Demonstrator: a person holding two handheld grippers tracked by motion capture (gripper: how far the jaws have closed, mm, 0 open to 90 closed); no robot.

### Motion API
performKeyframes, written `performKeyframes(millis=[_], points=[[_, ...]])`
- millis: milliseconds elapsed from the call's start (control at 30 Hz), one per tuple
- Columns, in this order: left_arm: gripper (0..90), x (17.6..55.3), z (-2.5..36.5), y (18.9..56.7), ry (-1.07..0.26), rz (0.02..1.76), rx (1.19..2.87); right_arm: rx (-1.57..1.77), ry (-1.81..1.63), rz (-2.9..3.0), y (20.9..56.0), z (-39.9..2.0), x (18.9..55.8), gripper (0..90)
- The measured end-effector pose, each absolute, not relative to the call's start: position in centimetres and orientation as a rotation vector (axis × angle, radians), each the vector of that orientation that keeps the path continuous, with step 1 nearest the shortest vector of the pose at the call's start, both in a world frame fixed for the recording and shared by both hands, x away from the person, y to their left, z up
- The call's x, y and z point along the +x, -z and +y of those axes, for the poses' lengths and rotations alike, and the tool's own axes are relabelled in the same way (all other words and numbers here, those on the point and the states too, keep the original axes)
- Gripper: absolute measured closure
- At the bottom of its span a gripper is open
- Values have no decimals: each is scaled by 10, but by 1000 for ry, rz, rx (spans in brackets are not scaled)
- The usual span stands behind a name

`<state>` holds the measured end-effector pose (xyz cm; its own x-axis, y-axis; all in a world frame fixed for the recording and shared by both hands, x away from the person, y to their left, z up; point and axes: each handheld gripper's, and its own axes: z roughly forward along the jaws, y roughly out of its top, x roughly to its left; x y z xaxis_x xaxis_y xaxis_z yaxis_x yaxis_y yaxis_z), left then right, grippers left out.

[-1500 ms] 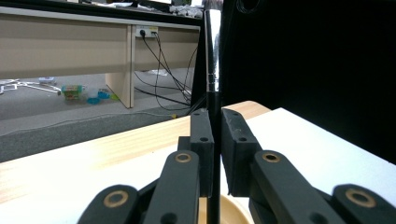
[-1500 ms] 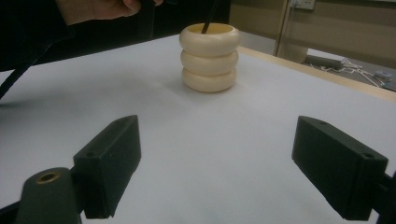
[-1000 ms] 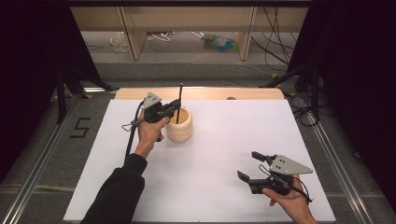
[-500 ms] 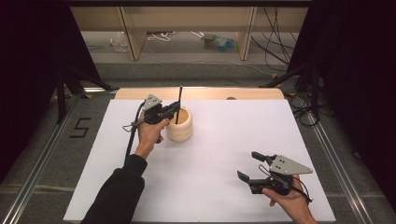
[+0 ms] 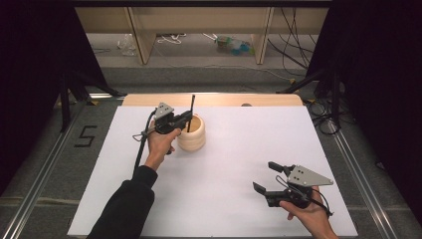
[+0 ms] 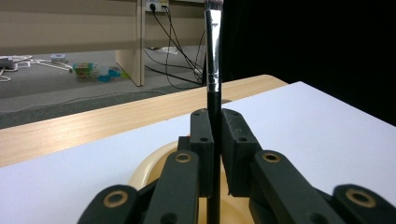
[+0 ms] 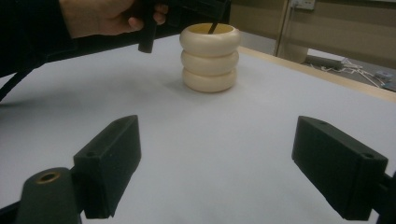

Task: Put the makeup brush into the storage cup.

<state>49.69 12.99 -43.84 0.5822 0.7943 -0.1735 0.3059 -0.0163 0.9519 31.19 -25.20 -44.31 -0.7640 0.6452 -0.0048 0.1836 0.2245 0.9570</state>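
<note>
nothing has moved since the earlier frames: both hands and the brush sit where they were. one left gripper (image 5: 185, 118) at the far left of the white table (image 5: 239, 149), jaws pinched tight on one black brush (image 5: 191, 110), gripping its handle below the silver ferrule, seen close in the left gripper view (image 6: 213, 93). brush stands upright, bristles up, lower end inside one cream ribbed holder (image 5: 191, 133) made of three stacked rings (image 7: 210, 57). one holder, one brush, counted. left hand (image 5: 160, 143) just beside the holder, dark sleeve trailing back. one right gripper (image 5: 269, 178) near the front right of the table, well apart from the holder, jaws spread wide with bare table between them (image 7: 215, 172), pinching nothing. right hand (image 5: 308, 211) holds it low over the table.
</note>
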Motion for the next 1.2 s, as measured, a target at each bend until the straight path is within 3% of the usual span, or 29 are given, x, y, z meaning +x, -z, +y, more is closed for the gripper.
performKeyframes(millis=[233, 467, 633, 767, 1200], points=[[824, 497, 129, 440, -501, 958, 1613, 783, -1512, 2136, 441, -254, 310, 168], [741, 497, 130, 439, -499, 957, 1618, 782, -1506, 2128, 441, -255, 310, 168], [636, 494, 130, 434, -491, 967, 1611, 771, -1531, 2118, 442, -254, 311, 168], [496, 488, 132, 426, -486, 961, 1602, 767, -1561, 2097, 442, -253, 312, 168], [332, 466, 136, 406, -481, 907, 1610, 779, -1546, 2106, 441, -253, 311, 168]])
